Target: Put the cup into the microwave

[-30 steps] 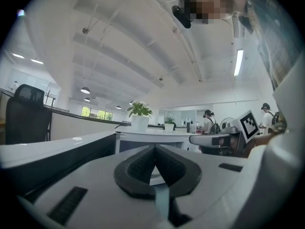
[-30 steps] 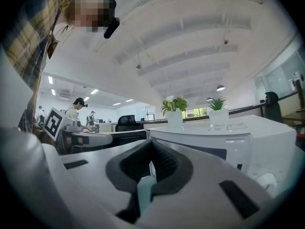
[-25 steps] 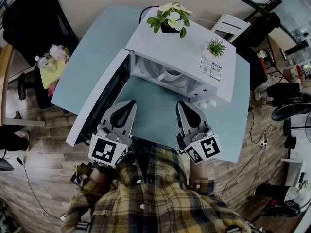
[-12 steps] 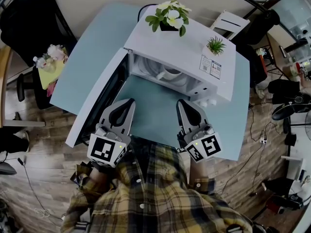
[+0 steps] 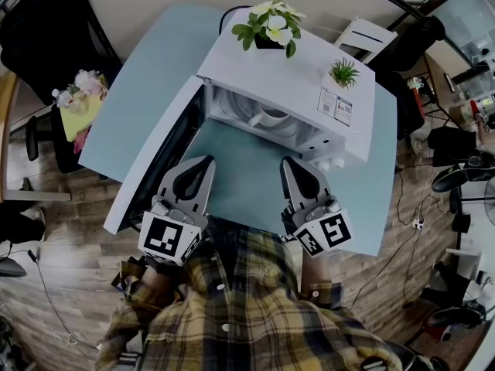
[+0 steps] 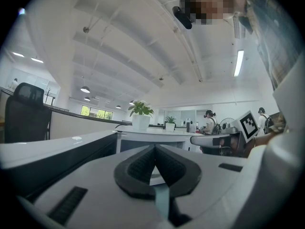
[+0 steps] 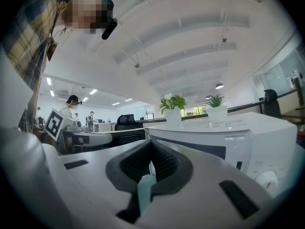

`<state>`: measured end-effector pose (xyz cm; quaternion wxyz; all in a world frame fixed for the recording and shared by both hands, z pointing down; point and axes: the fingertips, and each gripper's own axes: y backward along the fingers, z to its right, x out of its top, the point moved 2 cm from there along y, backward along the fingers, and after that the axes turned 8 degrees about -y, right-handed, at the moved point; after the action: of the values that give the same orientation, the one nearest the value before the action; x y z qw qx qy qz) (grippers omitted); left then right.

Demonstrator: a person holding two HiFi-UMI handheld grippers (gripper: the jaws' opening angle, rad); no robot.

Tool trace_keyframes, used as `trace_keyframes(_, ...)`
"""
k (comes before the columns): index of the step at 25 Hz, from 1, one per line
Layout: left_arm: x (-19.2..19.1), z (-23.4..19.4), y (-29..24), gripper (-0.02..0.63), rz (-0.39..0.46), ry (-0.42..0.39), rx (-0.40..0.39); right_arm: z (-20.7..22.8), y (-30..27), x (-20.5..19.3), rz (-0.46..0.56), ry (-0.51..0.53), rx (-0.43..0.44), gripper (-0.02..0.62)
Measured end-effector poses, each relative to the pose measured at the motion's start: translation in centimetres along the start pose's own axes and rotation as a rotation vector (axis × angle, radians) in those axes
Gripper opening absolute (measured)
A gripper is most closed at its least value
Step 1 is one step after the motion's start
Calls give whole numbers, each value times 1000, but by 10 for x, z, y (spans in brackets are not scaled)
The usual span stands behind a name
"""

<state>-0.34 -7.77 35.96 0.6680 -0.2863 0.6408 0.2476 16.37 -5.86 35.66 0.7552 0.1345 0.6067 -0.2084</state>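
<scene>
The white handled cup (image 5: 271, 117) stands inside the open white box-shaped microwave (image 5: 309, 68). Left tongs (image 5: 207, 165) and right tongs (image 5: 287, 165) are both clenched with nothing between them. They are positioned over the pale-blue counter (image 5: 155, 76) in front of the opening, clear of the cup.

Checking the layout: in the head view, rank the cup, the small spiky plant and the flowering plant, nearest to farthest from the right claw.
From the right claw:
1. Cup, inside the microwave, just ahead.
2. Small spiky plant, on top, right side.
3. Flowering plant, on top, at the back.
</scene>
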Motion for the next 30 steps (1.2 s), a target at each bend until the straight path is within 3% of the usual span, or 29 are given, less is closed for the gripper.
trace_keyframes(30,1,2,8,-8,9,-6,12,-3,10,-3,1,-4,-15,2)
